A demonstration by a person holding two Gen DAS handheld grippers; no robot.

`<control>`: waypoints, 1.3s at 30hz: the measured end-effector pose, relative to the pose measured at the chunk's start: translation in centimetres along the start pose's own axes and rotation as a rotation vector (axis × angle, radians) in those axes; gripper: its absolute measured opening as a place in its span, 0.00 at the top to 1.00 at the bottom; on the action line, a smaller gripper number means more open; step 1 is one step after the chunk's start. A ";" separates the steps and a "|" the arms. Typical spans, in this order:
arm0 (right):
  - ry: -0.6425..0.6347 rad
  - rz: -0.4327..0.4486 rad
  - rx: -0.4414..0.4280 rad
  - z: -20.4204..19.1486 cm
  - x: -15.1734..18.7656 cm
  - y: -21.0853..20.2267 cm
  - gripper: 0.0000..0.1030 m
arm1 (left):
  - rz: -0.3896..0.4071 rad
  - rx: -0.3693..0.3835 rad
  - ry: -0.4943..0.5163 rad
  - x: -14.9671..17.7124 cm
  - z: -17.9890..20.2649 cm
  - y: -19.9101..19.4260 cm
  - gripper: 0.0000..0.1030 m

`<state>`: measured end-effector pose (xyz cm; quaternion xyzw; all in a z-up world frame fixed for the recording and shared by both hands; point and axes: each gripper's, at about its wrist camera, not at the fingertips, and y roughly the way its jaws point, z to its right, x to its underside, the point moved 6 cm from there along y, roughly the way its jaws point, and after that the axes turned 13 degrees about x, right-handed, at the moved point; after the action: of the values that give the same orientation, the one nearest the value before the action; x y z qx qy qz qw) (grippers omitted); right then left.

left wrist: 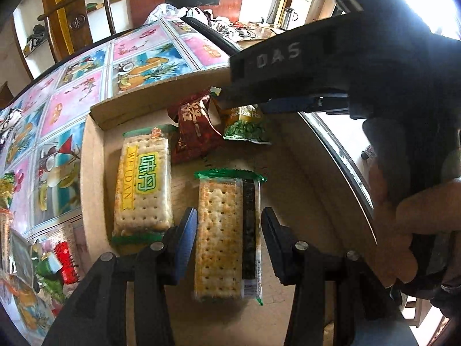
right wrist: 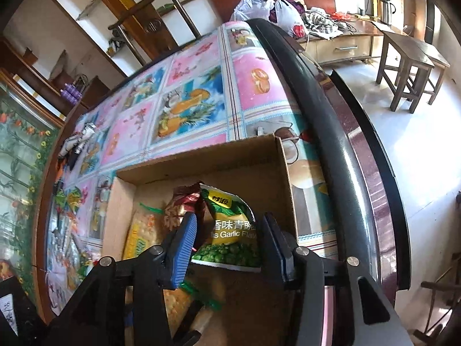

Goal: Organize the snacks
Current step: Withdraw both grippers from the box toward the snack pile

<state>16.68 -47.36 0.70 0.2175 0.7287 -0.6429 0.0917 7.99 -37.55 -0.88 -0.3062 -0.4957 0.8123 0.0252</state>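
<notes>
Left wrist view: inside the cardboard box [left wrist: 95,155], your left gripper [left wrist: 229,225] straddles the cracker pack [left wrist: 222,236], pads apart from it, while your right gripper [right wrist: 229,236] stands open around the green pea packet [right wrist: 230,230].

Left claw [left wrist: 229,232] parted; right claw [right wrist: 230,240] parted.

Wooden chair [right wrist: 149,20], stools [right wrist: 409,66], kettle [right wrist: 386,11]

Cracker packs [left wrist: 141,184] lie in the box [left wrist: 92,173], pea bag [left wrist: 246,127] behind
</notes>
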 end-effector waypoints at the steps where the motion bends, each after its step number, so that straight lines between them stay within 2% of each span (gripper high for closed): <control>1: 0.004 0.004 -0.006 0.0 0.0 -0.3 0.51 | 0.000 -0.004 -0.004 0.1 0.1 -0.4 0.56; 9: -0.004 0.073 -0.125 -1.5 1.9 -5.0 0.51 | 0.040 -0.022 0.005 0.8 0.1 -5.4 0.53; 11: -0.010 0.089 -0.143 -2.1 2.7 -6.0 0.51 | 0.061 -0.004 -0.008 0.7 -0.5 -6.8 0.51; 17: -0.023 0.136 -0.127 -4.3 5.7 -8.8 0.51 | 0.120 0.044 0.000 1.5 -2.2 -9.7 0.51; 21: 0.006 0.141 -0.112 -6.8 7.3 -10.0 0.51 | 0.134 0.056 0.009 3.6 -4.4 -12.3 0.51; 24: -0.006 0.142 -0.108 -9.7 8.0 -10.5 0.51 | 0.165 0.060 -0.011 4.8 -7.3 -14.7 0.47; 26: -0.013 0.132 -0.136 -11.7 8.6 -10.7 0.49 | 0.175 0.056 -0.037 5.9 -9.8 -16.5 0.45; 28: -0.024 0.095 -0.165 -14.5 9.7 -10.1 0.43 | 0.184 0.040 -0.054 7.0 -12.2 -18.0 0.44; 31: -0.043 0.063 -0.179 -17.5 11.4 -9.0 0.41 | 0.197 0.015 -0.095 8.8 -16.5 -20.5 0.44; 34: -0.049 0.020 -0.178 -19.7 13.4 -7.8 0.41 | 0.209 -0.031 -0.143 10.4 -21.4 -22.8 0.42; 36: -0.054 -0.002 -0.169 -20.5 14.6 -7.2 0.41 | 0.215 -0.080 -0.172 11.2 -24.6 -24.1 0.33; 39: -0.079 -0.028 -0.155 -21.3 16.2 -6.7 0.41 | 0.215 -0.158 -0.244 11.6 -29.5 -25.1 0.29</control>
<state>2.53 -23.85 3.33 0.1741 0.7749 -0.5941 0.1276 7.37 2.48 4.80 -0.2574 -0.5218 0.8000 -0.1464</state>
